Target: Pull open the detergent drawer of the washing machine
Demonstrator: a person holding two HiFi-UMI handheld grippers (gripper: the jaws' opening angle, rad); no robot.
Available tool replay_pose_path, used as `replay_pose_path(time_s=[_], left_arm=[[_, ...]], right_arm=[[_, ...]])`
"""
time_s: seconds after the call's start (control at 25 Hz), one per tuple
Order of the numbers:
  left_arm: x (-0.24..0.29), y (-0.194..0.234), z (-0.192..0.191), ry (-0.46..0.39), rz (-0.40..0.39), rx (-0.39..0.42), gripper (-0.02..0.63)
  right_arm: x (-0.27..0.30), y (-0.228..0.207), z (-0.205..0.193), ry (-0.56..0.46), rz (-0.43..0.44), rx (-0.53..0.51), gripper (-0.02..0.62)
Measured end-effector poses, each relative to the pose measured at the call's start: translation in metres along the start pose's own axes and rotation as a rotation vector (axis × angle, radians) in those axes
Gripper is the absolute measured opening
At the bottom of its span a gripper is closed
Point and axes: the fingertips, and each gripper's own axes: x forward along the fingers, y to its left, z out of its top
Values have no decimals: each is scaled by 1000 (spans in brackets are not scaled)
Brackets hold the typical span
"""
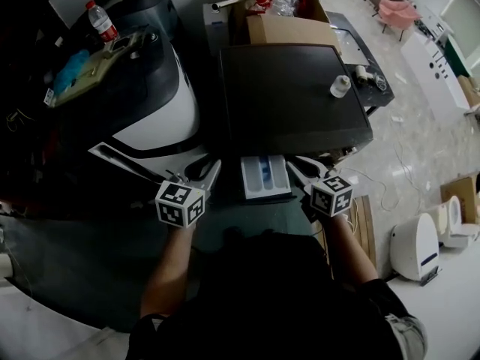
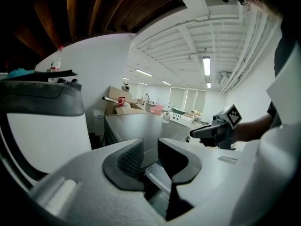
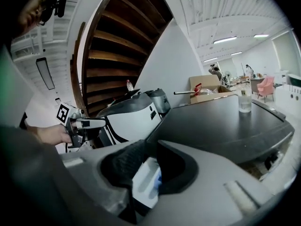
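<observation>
Since the detergent drawer [image 1: 265, 177], already out at lower centre, looks like light, rigid plastic, its front lip suits gripping; left gripper [image 1: 201, 169] and right gripper [image 1: 304, 169] hover part-open, empty.

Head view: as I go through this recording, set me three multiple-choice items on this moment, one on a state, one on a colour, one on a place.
1. The detergent drawer is: A shut flush; B pulled out; C taken off.
2. The cap of the water bottle is: A red; B blue; C green.
3. The small clear container stands: A in the detergent drawer; B beside the water bottle; C on the dark top of the washing machine.

Answers:
1 B: its white and blue compartments jut out past the machine's front edge.
2 A: the cap shows red.
3 C: it stands near the top's right edge.
</observation>
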Motion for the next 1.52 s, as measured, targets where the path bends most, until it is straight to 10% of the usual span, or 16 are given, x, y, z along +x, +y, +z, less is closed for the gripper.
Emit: replay_pose_path(time_s=[0.24,0.72,1.52], left_arm=[[-2,9,36,-91,-55,25,78],[19,22,80,-177,83,13,34],[54,-14,92,-176,186,-15,18]], right_arm=[[11,24,32,-25,-76,-92,31],[-1,24,119,-168,27,-276,2],[-35,-28,121,-174,124,-285,2]])
